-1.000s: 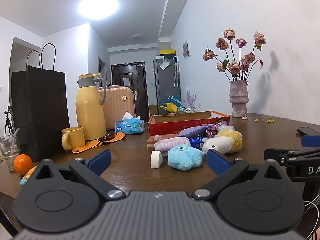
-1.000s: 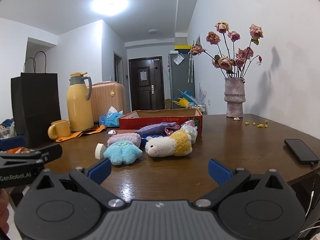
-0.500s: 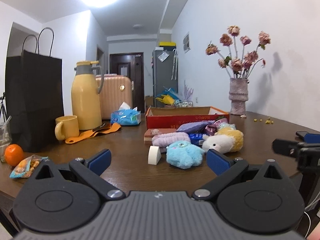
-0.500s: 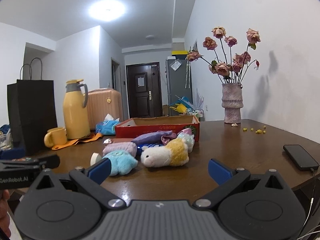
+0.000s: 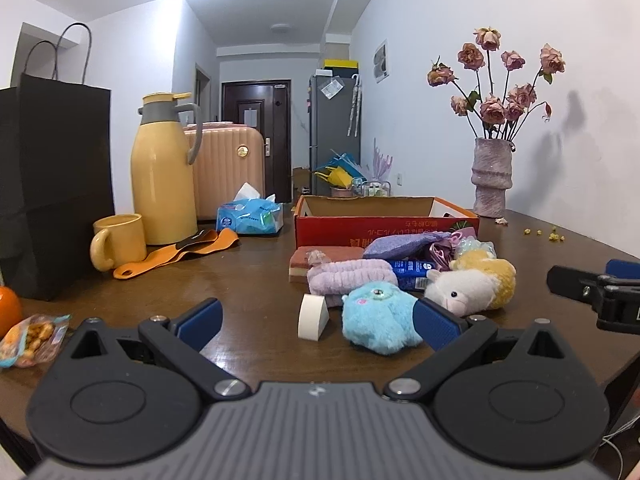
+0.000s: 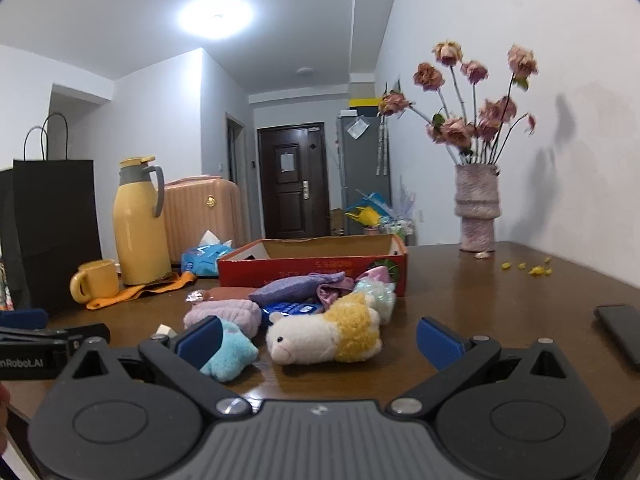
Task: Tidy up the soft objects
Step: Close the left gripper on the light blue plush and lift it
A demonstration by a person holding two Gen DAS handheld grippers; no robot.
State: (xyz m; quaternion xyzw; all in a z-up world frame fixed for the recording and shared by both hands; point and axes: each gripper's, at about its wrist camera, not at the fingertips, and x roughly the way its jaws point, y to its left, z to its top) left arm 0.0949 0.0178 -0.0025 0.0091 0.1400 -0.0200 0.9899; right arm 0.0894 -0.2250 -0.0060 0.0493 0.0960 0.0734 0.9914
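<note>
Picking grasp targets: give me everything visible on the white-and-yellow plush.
The white-and-yellow plush is a small fluffy animal toy, lying on its side on the wooden table, face toward the camera. It has a white head with dark bead eyes and pinkish snout, and a curly yellow back and rear. It looks soft and uncompressed. Nothing grips it. The blue plush lies beside it; behind it a pale fluffy item appears to press against it. The red cardboard box stands further back.
</note>
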